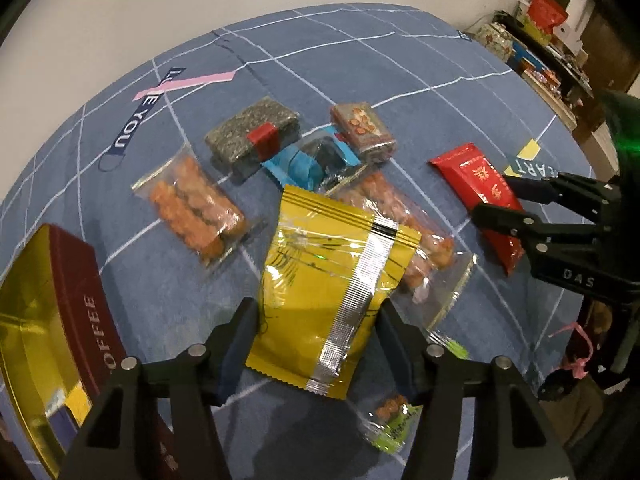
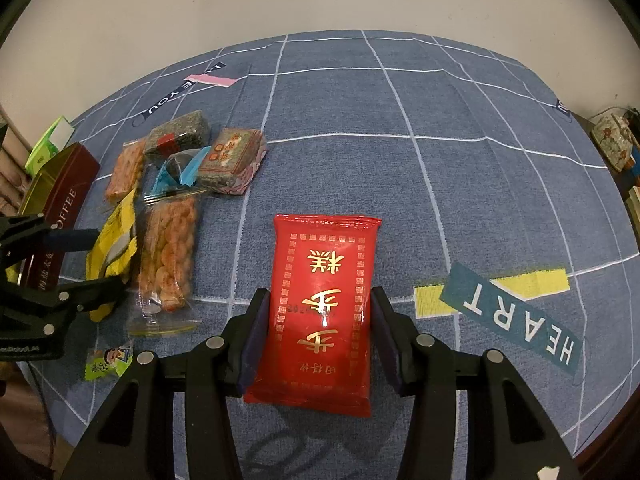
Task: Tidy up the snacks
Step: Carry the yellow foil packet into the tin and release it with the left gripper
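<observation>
At far left an open maroon tin reads "COFFEE" on its side, gold inside. The left gripper pinches a yellow packet with a silver seam, lifted over clear bags of orange snacks. A small green sachet lies near the cloth's front edge. The right gripper clamps a red packet with gold Chinese characters. Rightward, the blue checked cloth, printed "HEART", lies bare.

Black jaws, silver pivot pins
</observation>
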Demonstrator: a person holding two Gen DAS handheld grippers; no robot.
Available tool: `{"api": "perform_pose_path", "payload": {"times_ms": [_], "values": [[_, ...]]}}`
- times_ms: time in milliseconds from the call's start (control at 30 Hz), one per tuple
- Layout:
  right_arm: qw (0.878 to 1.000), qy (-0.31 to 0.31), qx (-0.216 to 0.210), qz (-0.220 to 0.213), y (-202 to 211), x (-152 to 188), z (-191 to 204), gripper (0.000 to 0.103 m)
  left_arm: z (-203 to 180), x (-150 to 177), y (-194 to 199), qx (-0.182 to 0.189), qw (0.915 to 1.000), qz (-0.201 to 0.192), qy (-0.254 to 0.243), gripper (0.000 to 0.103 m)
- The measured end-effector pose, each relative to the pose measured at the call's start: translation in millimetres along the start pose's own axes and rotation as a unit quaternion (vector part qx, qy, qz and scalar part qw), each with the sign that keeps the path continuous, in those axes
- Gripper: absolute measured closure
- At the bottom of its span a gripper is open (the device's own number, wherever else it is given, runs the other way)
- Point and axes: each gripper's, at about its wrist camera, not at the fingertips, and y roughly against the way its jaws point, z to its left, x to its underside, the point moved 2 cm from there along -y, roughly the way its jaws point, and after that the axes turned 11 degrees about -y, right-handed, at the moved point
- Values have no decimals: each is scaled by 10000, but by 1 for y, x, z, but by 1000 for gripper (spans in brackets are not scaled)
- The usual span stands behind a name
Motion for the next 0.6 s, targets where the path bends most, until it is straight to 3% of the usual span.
{"api": "perform_pose_path", "payload": {"times_ms": [600], "values": [[10000,35,77,-16,-2,1,2,56,17,20,43,-253,9969,-240,702,42]]}}
